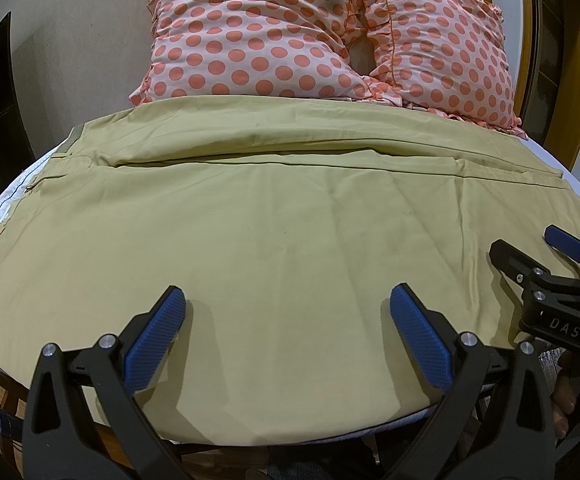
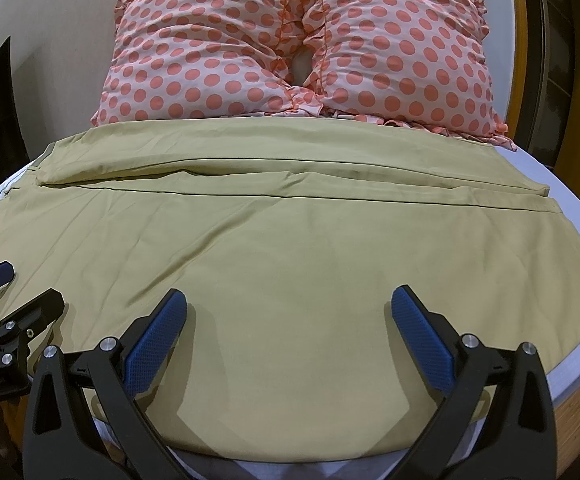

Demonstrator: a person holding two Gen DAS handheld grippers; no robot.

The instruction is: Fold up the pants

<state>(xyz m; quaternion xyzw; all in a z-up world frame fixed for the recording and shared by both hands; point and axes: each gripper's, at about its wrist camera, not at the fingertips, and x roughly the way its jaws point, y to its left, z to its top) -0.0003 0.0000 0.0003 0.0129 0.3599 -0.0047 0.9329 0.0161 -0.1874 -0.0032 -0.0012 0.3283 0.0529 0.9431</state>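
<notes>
My left gripper hangs with its jaws spread wide and nothing between them, just above the near leg of the pants. My right gripper is the same: jaws released, empty, over the same khaki panel a little further toward the hems. Each one shows at the edge of the other's view, so they sit close side by side.

Directly under both sets of jaws the near edge of the pants runs along the front of the bed, and the white sheet peeks out below it. Ahead of the jaws the cloth lies flat with only soft creases. Further on, a long seam line marks where the near leg meets the far one. Off to the left of my left jaws is the waistband, I think, though the fisheye bends that corner badly. To the right of my right jaws the leg ends square off. Beyond the pants, two polka-dot pillows lean at the head of the bed.

I judge the fold hasn't started: the pants are spread open, both legs side by side. Next I'd drop both jaws onto the near edge, pinch it at two spaced points, and carry it over onto the far leg evenly.
</notes>
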